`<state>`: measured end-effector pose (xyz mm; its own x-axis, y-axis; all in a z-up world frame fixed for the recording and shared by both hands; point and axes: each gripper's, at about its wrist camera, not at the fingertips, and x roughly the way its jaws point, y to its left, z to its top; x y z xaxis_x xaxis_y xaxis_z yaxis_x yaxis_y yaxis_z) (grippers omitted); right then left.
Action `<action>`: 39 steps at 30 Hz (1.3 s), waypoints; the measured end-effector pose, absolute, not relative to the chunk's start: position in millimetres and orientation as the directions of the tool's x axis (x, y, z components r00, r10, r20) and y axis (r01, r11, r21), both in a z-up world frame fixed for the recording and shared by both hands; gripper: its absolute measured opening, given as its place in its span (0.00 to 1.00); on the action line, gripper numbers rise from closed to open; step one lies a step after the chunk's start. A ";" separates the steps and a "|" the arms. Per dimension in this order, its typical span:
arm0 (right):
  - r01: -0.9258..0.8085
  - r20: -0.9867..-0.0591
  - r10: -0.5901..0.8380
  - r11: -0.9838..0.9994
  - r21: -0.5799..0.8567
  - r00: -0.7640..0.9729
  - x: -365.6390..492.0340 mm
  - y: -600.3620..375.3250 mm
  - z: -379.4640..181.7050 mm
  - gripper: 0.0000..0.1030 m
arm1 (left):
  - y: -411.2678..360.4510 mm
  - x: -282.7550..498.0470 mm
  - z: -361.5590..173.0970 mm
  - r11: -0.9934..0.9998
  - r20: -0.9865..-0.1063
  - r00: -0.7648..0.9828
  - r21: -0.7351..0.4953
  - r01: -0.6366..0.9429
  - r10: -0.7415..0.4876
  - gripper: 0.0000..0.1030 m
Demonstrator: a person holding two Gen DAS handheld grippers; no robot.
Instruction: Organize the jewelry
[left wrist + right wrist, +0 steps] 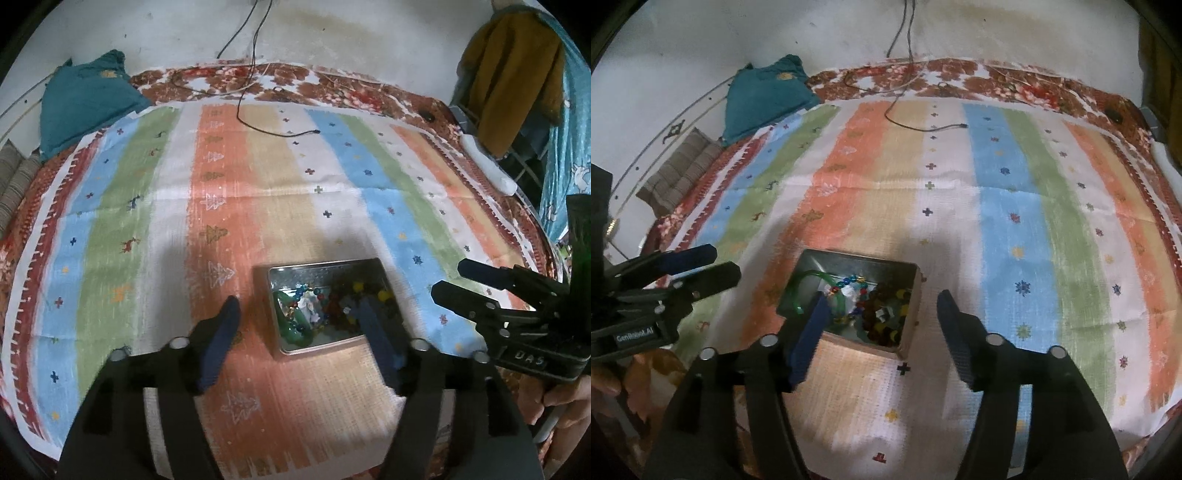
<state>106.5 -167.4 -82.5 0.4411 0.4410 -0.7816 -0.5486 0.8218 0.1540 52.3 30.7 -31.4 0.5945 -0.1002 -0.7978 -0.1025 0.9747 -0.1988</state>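
Left gripper (299,325) spread wide, nothing between its blue pads, poised above the metal tin (325,306); one pad (221,343) clear of the tin on its outer side, the other crossing the tin's near corner in the left wrist view, contact impossible to judge. Right gripper (881,325) likewise agape and empty, one pad (809,339) overlapping the tin's (912,295) near edge in its own view, the other out over the cloth; seen again from the left wrist at the far right (458,284), gripped by a hand (569,402).

Tin open, sitting on the striped cloth (258,184) toward its near edge, on the orange and cream stripes; filled with jewelry (332,306): coloured beads, green bangles (801,291), dark bead strands (886,314).

Cloth spread over a red floral sheet (960,74); a thin black cable (258,118) trailing onto the far edge; a teal cushion (81,99) at the far left corner; a white object (487,162) along the right edge; a mustard garment (509,74) hanging beyond it; pale wall behind.

Both frames soft with blur; individual pieces in the tin hard to separate; near edge of the cloth hidden behind the gripper bodies; hand cut off by the frame edge.
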 end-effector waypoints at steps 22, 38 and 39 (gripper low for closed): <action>-0.565 -0.766 0.433 0.817 0.111 0.475 79.8 -185.1 -71.8 0.93 | 23.8 35.3 -28.7 0.982 -0.785 0.613 -0.173 -0.079 -0.089 0.95; -0.600 -0.725 0.460 0.796 0.081 0.512 57.9 -188.1 -63.9 0.95 | 8.4 17.2 -17.2 0.994 -0.739 0.673 -0.088 -0.060 -0.025 0.95; -0.603 -0.721 0.464 0.794 0.081 0.514 57.0 -188.6 -63.0 0.95 | 7.4 16.4 -16.8 0.995 -0.736 0.677 -0.085 -0.057 -0.024 0.95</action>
